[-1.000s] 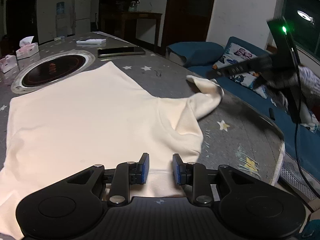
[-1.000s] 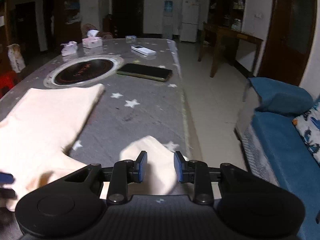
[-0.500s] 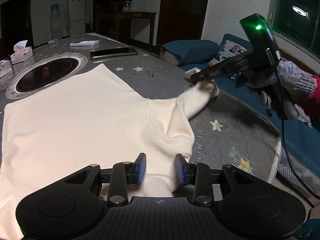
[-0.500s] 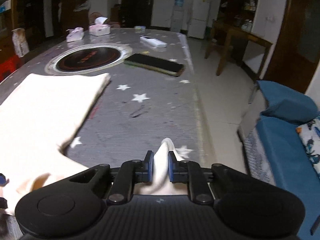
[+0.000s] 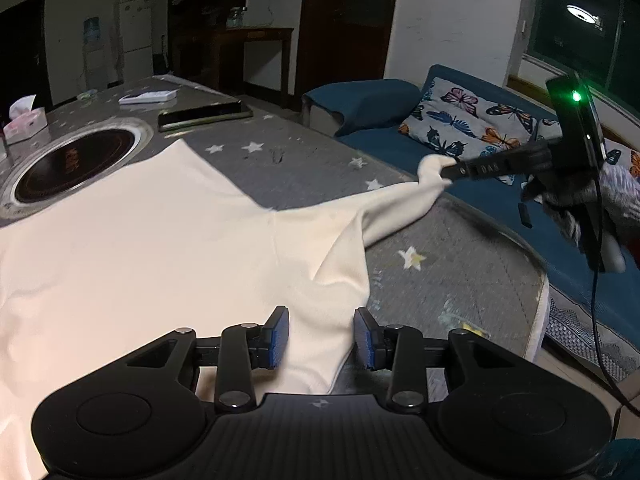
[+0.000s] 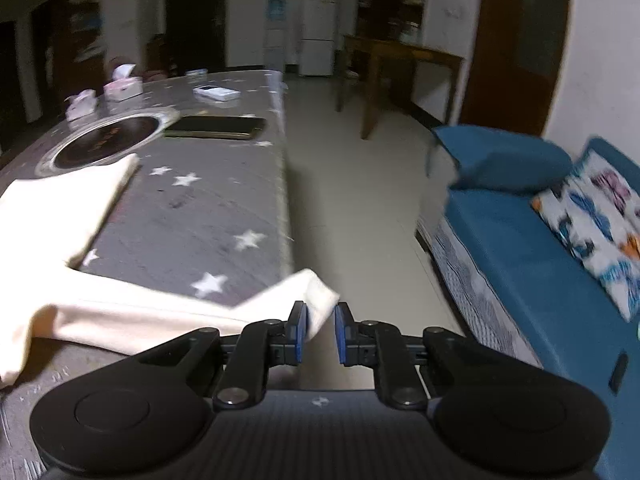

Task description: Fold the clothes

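- Since the earlier frame, the sleeve [image 5: 400, 208] has been drawn out taut past the right edge of the tabletop [image 5: 460, 280] by the right tongs [image 5: 450, 171].
- Left wrist view: the cream garment [image 5: 140, 240] is spread flat over the tabletop; the left tongs [image 5: 322, 336] are held spread above its near hem, nothing pinched.
- Right wrist view: the sleeve end [image 6: 312, 300] is seen between the blue pads of the right tongs [image 6: 321, 332], pinched there, beyond the tabletop's right edge.
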A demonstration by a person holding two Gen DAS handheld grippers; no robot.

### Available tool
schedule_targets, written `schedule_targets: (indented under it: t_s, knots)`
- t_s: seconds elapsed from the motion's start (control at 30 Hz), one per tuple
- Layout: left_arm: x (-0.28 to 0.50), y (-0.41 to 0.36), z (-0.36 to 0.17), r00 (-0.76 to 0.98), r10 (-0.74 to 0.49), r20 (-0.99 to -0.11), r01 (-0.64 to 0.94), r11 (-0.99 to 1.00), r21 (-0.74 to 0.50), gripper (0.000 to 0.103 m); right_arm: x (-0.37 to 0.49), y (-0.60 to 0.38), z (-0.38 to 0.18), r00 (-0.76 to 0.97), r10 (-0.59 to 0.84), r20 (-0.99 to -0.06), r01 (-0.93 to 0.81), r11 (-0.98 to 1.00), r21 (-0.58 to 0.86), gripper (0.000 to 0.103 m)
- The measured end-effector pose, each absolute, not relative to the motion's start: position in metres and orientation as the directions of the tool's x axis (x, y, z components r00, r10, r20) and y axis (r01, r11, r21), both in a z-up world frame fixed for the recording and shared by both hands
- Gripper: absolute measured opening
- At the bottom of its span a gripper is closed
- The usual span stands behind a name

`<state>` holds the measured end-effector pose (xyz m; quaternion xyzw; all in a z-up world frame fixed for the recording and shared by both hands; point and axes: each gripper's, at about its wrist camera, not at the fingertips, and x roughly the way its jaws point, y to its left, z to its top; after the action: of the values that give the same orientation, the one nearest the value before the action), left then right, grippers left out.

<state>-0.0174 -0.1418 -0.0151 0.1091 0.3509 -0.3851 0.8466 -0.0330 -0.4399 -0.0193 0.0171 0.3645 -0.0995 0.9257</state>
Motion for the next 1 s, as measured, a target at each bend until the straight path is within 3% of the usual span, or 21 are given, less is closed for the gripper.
schedule_targets:
  t_s: [0.37, 0.73, 1.0]
  knots:
    - [-0.008, -0.174, -0.02, 0.462, -0.574, -0.676, 0.75, 0.66, -0.047, 0.044, -0.051, -0.472, -0.025, 0.734, -0.096, -0.672, 0.276, 0.947, 0.166, 0.026]
    - [-0.015, -0.182, -0.027, 0.425, -0.595, -0.682, 0.783, 0.62, -0.053, 0.042, -0.03, -0.438, -0.025, 0.734, -0.013, -0.679, 0.109, 0.989, 0.098, 0.029]
    - [-0.025, -0.184, -0.027, 0.36, -0.64, -0.679, 0.831, 0.55, -0.078, 0.042, 0.008, -0.426, -0.029, 0.716, -0.029, -0.697, 0.046, 0.999, 0.005, 0.029]
